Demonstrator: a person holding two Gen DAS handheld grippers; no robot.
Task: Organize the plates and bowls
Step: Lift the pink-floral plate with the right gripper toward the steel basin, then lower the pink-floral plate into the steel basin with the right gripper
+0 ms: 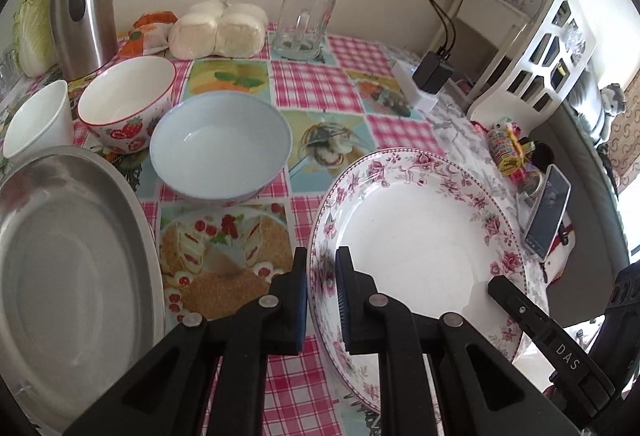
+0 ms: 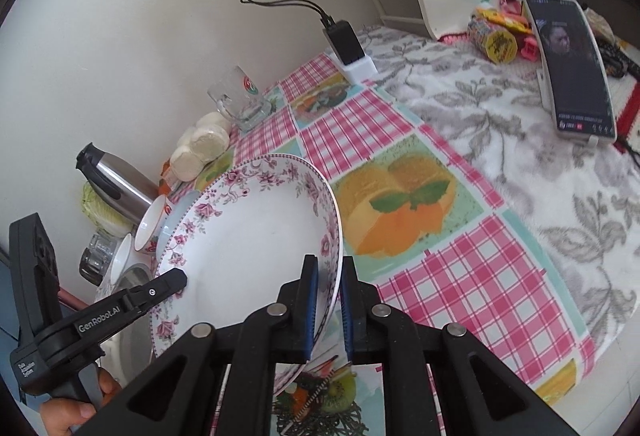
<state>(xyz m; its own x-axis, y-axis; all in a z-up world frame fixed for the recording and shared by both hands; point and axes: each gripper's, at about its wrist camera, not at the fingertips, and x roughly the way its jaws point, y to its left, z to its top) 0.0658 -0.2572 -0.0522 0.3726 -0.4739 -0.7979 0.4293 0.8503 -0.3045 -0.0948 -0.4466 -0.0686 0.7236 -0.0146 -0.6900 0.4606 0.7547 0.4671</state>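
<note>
The left hand-held gripper [image 1: 322, 292] is matte black plastic, built from broad triangular link arms with cut-out windows, joined by round silver pivot pins. Its two fingers [image 1: 297, 300] carry ribbed blue pads on their inner faces. The right hand-held gripper [image 2: 328, 300] has the same form: black linkage, silver pins, blue ribbed pads on its fingers [image 2: 310, 308]. White lettering shows on the black bodies, "DAS" on the right one seen from the left wrist view, "GenRobot.AI" on the left one seen from the right wrist view. Bare skin of the left hand [image 2: 74, 410] wraps its handle, without a sleeve.
</note>
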